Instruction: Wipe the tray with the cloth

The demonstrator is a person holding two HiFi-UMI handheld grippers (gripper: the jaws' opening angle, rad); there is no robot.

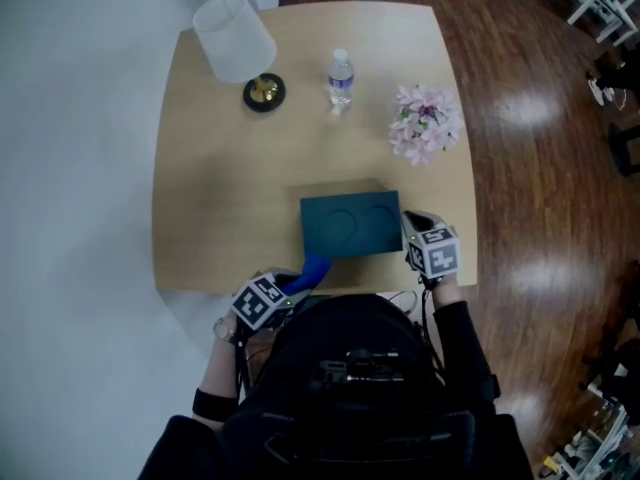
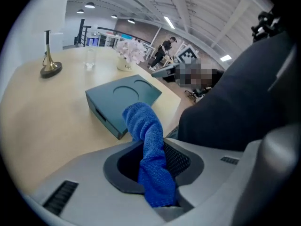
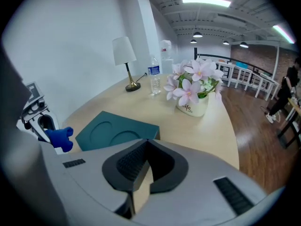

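A dark teal tray (image 1: 345, 225) with two round recesses lies near the front edge of the tan table (image 1: 220, 188). My left gripper (image 1: 265, 298) hovers at the table's front edge, left of the tray, shut on a blue cloth (image 1: 312, 271). In the left gripper view the cloth (image 2: 146, 126) sticks up from between the jaws of the left gripper (image 2: 153, 149), with the tray (image 2: 124, 95) just beyond it. My right gripper (image 1: 430, 248) sits by the tray's right end. In its own view the right gripper (image 3: 146, 142) is shut with nothing in it, beside the tray (image 3: 117, 132).
A white-shaded lamp (image 1: 240, 48) stands at the back left. A water bottle (image 1: 341, 78) stands at the back middle, and a pot of pink flowers (image 1: 425, 123) stands on the right. Wooden floor (image 1: 540, 168) lies to the right of the table.
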